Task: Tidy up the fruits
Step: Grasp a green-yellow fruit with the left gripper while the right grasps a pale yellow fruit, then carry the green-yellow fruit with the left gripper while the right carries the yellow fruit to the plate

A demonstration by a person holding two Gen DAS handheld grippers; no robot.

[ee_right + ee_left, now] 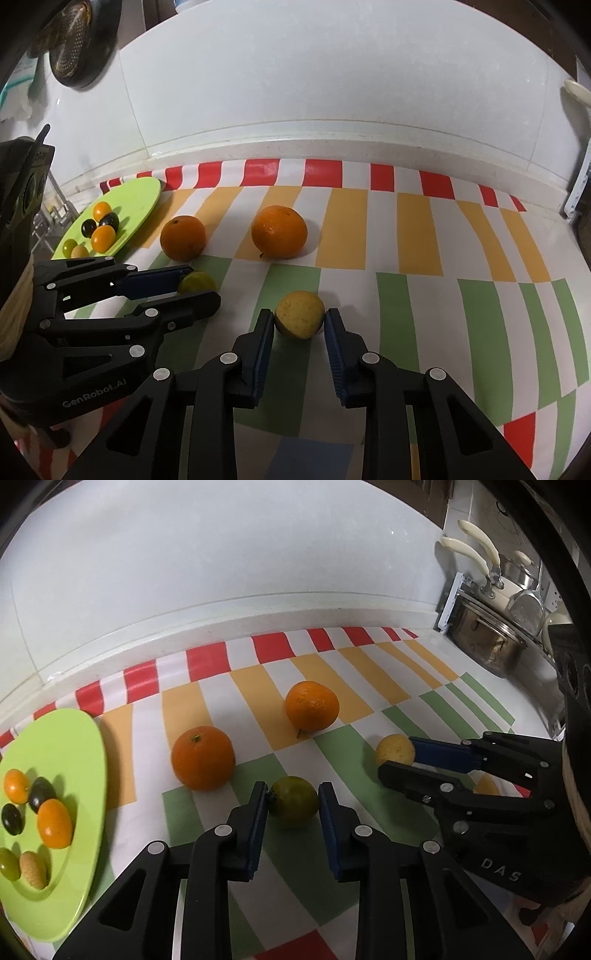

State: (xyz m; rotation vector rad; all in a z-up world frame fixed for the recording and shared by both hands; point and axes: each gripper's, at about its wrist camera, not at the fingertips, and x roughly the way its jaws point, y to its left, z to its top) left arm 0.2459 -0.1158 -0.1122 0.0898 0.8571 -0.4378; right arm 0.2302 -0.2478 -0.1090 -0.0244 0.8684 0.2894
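- We are working over a striped cloth (406,236) on a counter, with a green plate (70,738) at the left that already holds several small fruits, some orange, some dark, some pale.
- Two big oranges lie loose on the cloth: one nearer the plate (202,757), one further back (312,706).
- Our left tongs (292,801) straddle a greenish fruit (294,800); the pads sit just beside it, one perhaps touching its stem end, so we call them released, not yet clenched.
- Our right tongs (299,319) bracket a yellow fruit (300,314) the same way, the pads close at each side, and we cannot tell whether they touch it.
- The step in hand, as we judge it, is a double pick: both small fruits are lined up but still resting on the cloth.
- Next we need to squeeze gently on each, lift clear, and carry toward the plate without knocking the near orange.
- Hard to make out: the pots (491,642) at the right edge are cut off, and in the right camera the left tongs cover most of the greenish fruit.
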